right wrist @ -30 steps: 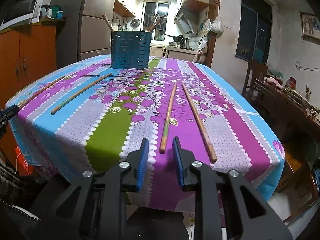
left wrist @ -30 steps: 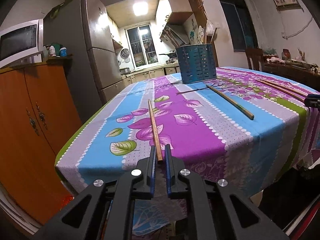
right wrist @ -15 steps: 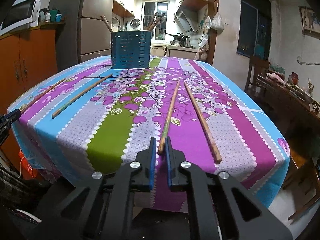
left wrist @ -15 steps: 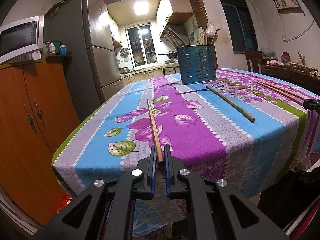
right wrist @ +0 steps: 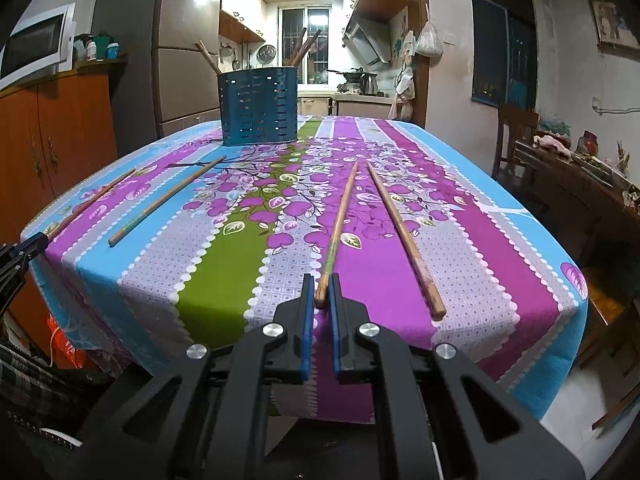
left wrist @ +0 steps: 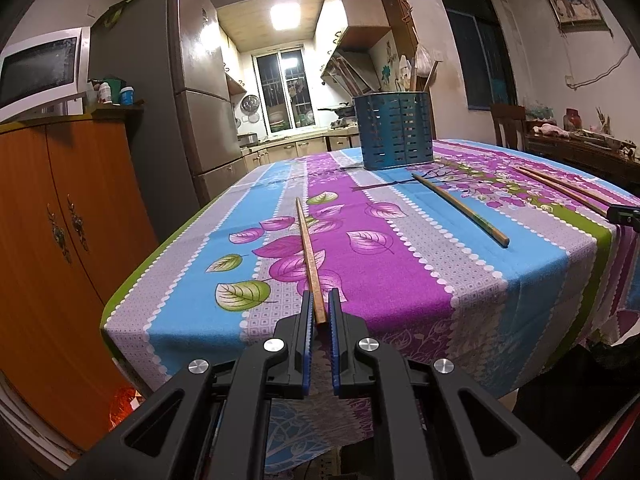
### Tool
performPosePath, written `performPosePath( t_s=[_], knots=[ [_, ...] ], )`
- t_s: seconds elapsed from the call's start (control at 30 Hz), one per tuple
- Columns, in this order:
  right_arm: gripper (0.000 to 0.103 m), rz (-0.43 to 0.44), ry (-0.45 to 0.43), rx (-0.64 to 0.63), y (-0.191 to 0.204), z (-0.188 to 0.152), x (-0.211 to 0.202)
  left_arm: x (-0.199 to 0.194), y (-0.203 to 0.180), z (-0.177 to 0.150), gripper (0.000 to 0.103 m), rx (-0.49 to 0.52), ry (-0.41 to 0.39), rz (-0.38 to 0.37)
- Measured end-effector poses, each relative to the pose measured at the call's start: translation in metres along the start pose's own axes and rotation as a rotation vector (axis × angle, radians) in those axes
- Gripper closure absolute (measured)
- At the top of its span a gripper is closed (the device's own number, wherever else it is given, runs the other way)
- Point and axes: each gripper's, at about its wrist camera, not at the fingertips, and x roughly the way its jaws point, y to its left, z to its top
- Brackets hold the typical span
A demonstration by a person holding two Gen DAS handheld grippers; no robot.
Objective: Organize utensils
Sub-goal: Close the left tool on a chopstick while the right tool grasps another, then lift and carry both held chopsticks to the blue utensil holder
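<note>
Both claws are clamped on chopstick ends at the tabletop's (right wrist: 520, 280) near edge: the left claw (left wrist: 319, 312) grips one chopstick (left wrist: 308, 256), the right claw (right wrist: 319, 296), jaws just closed, grips another chopstick (right wrist: 338, 224). Lift each level so the far tips clear the cloth. Two more chopsticks lie loose. Beyond stands the blue slotted holder (right wrist: 259, 108), several sticks leaning inside.
</note>
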Motion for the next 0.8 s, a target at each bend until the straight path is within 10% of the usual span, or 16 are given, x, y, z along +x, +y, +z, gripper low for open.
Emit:
performPosePath(
  t_s=[0.8],
  knots=[
    [0.098,0.04,-0.204,-0.039,-0.004,0.079,-0.023,-0.012,0.04,0.105,0.096,-0.088,-0.152,-0.007]
  ],
)
